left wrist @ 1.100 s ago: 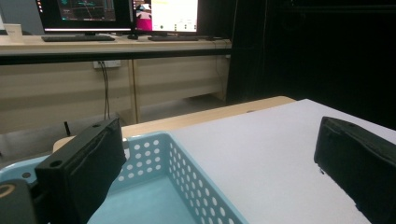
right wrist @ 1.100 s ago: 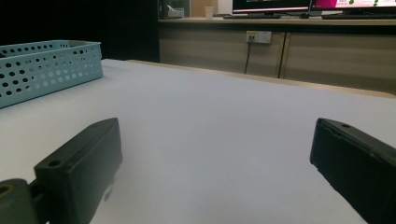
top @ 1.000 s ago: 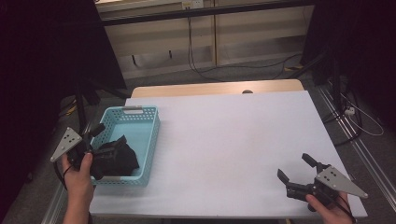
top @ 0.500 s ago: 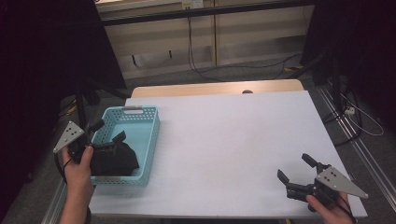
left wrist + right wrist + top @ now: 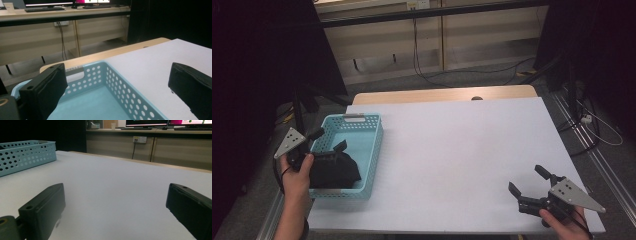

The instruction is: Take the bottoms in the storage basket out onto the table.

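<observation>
Left hand (image 5: 298, 172) comes up from the bottom-left of the high view, forearm near vertical, holding the left gripper (image 5: 328, 140) at the left edge of the light-blue perforated basket (image 5: 375, 150). Its jaws point toward frame right and up, over the basket's near-left part. They stand wide apart with nothing between them. A black cloth bundle (image 5: 334, 169) lies in the near end of the basket, just below the jaws; whether the lower jaw touches it I cannot tell.

Right hand (image 5: 562, 222) sits at the lower right corner of the high view, low over the white table (image 5: 462, 150), holding the right gripper (image 5: 528, 186) pointed toward frame left. Jaws spread wide, empty, well apart from the basket.

The left gripper view looks along the basket interior: bare blue floor, the far end wall with its handle slot (image 5: 76, 70), and the wooden table edge beyond. The cloth is below that camera's field. The right gripper view shows the basket's side wall (image 5: 25, 155) at upper left of frame, across a long stretch of bare table, with cabinets and monitors behind. The high view alone gives both hands and the cloth together.
</observation>
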Demonstrator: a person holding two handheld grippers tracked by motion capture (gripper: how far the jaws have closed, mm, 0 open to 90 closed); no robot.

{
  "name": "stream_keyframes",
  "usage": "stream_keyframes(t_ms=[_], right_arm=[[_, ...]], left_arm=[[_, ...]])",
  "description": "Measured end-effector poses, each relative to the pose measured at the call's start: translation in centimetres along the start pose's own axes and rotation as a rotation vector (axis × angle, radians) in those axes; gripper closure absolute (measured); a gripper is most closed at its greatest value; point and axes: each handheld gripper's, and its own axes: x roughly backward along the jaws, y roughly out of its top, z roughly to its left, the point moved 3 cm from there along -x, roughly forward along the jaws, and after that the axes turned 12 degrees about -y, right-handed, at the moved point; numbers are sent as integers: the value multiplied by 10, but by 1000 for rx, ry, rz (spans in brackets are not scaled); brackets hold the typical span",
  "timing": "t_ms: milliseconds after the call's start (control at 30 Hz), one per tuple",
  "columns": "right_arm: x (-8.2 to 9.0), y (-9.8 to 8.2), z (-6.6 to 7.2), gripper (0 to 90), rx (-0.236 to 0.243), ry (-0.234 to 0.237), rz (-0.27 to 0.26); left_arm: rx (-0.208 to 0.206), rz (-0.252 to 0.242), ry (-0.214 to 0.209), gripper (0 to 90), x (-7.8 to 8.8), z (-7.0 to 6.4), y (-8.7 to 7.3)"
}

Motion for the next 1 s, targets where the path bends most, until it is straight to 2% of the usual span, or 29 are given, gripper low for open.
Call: stream_keyframes(t_ms=[167, 200, 267, 433, 633, 767, 867, 1000], right_arm=[[0, 0, 0, 16, 2, 1, 2], [0, 0, 0, 15, 0, 1, 2], [0, 0, 0, 16, 2, 1, 3], [0, 0, 1, 16, 4, 3, 2], [0, -1, 1, 16, 6, 5, 5], [0, 0, 1, 15, 9, 8, 2], [0, -1, 2, 16, 10, 11, 5], [0, -1, 2, 16, 12, 14, 5]], left_arm=[[-5, 19, 4, 19, -1, 5, -3], [-12, 35, 5, 20, -1, 7, -6], [-8, 36, 7, 19, -1, 8, -7], [-5, 73, 20, 21, -3, 13, -13], [-21, 145, 28, 21, -10, 15, -20], [-35, 179, 11, 21, -15, 16, -23], [-39, 203, 15, 21, -16, 17, -26], [-29, 237, 14, 22, -19, 21, -33]])
